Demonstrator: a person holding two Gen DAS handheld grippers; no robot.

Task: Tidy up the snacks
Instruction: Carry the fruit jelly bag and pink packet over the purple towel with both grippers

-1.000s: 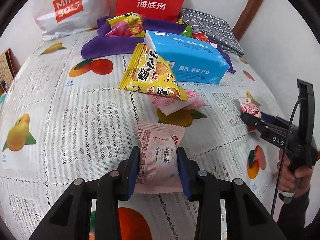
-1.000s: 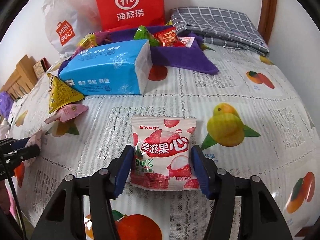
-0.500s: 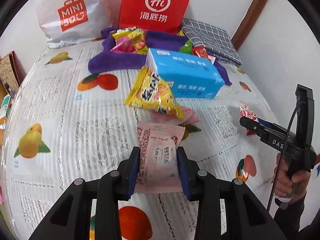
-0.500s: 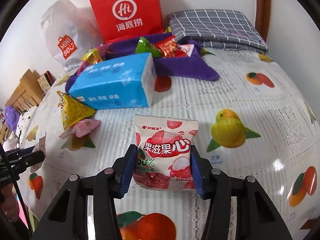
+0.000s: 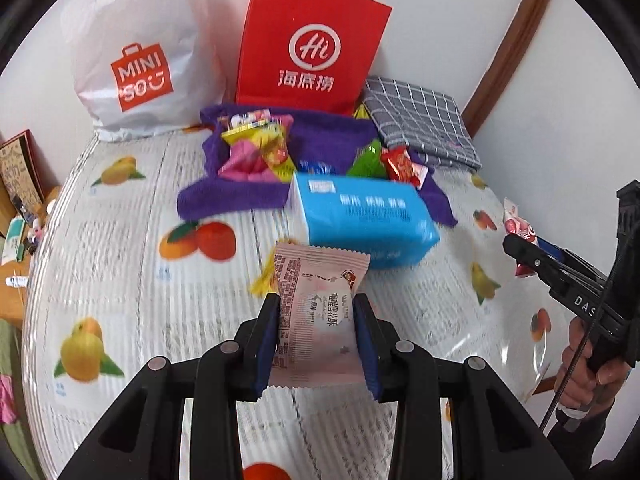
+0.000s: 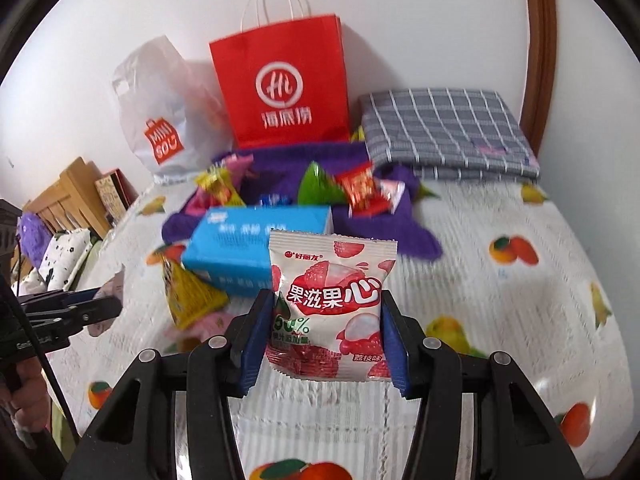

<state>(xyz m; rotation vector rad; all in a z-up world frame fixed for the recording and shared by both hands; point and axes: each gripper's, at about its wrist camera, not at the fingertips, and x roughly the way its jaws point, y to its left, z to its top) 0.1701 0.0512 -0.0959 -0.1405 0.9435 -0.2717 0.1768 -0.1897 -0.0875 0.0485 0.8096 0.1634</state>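
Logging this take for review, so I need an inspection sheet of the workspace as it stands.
Surface: fruit-print cloth.
Job's things: pink packet in left tongs; lychee packet in right tongs; snacks heaped on purple towel; yellow packet loose.
Clutter: tissue pack, red bag, white bag, checked cloth.
Grippers: both shut on packets.
Cables: one by the right handle.
Surroundings: white wall, wooden trim.

You have a pale pink snack packet (image 5: pixel 316 312) upright between your left gripper's (image 5: pixel 316 340) blue pads, and a white-and-red lychee jelly pouch (image 6: pixel 330 308) upright in your right gripper (image 6: pixel 326 344); more wrapped snacks (image 5: pixel 260 148) lie heaped on the purple towel (image 5: pixel 240 196) beyond
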